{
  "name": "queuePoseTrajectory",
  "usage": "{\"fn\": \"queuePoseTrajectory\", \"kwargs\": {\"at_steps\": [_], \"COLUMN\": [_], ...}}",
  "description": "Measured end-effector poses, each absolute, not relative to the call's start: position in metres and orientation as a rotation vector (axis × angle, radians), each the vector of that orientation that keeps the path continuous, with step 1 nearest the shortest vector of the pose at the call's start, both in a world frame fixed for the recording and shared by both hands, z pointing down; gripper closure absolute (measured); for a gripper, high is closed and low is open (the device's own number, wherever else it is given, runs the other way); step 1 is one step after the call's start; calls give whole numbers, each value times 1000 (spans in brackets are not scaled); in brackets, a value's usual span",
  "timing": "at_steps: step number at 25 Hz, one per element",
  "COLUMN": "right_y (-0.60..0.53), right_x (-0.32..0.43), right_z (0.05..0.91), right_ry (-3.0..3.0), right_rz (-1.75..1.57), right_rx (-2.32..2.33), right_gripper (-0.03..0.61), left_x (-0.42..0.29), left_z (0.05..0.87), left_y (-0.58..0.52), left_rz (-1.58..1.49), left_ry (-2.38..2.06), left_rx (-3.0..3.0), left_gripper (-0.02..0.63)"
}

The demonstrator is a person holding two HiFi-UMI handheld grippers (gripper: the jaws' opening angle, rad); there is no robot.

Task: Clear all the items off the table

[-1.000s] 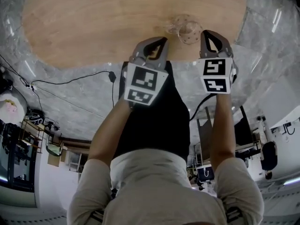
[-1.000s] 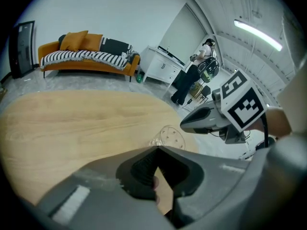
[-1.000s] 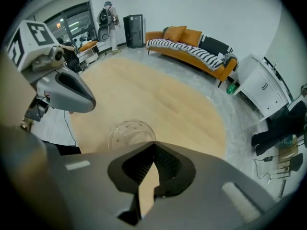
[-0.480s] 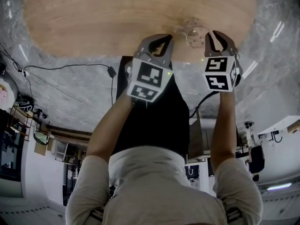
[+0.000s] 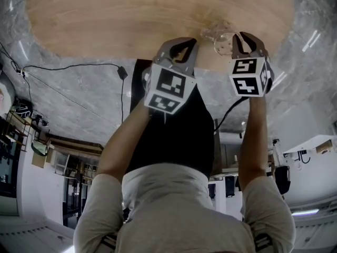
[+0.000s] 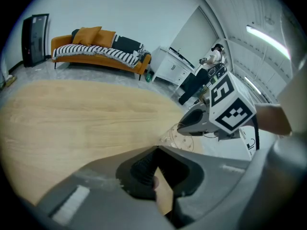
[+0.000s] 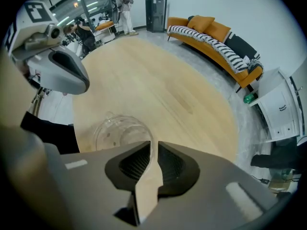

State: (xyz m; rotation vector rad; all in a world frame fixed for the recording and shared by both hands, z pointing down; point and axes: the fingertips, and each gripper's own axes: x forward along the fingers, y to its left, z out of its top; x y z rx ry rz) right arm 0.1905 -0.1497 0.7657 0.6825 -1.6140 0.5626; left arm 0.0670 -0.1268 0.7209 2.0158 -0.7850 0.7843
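Observation:
A clear glass cup (image 5: 220,37) stands near the front edge of the round wooden table (image 5: 131,15). My right gripper (image 5: 241,38) is at its right side. In the right gripper view the cup (image 7: 117,133) has its rim running between the jaws, and the right gripper (image 7: 153,146) is shut on that rim. My left gripper (image 5: 178,45) hovers just left of the cup, over the table edge. In its own view the left gripper (image 6: 156,151) is shut with nothing in it, and the cup (image 6: 184,140) shows just beyond.
No other item shows on the table top (image 7: 158,90). An orange sofa (image 6: 96,51) with a striped throw and a white cabinet (image 6: 172,66) stand beyond the table. A black cable (image 5: 79,67) lies on the grey floor.
In the head view the grippers and the cup have drifted slightly right. The right gripper now sits tighter against the cup's rim.

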Motion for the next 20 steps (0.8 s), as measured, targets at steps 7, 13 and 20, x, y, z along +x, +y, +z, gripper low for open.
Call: {"fn": "queuePoseTrajectory", "kwargs": {"at_steps": [7,13,20], "right_y": [-152,-156,-157], "right_x": [189,187,182], "right_z": [783,793,807], "right_ry": [-1601,-1594,-1579], "right_rz": [557,533,515], "right_rx": [640,594,550], "right_gripper": [526,528,528], "left_x": [59,59,52], "left_z": [730,731,735], "left_y": [-128,-128,-128], "left_rz": [776,763,755], "left_ry": [-812,-812,-824], "left_rx": [1986,1976,1954], "left_gripper": [592,592,592]}}
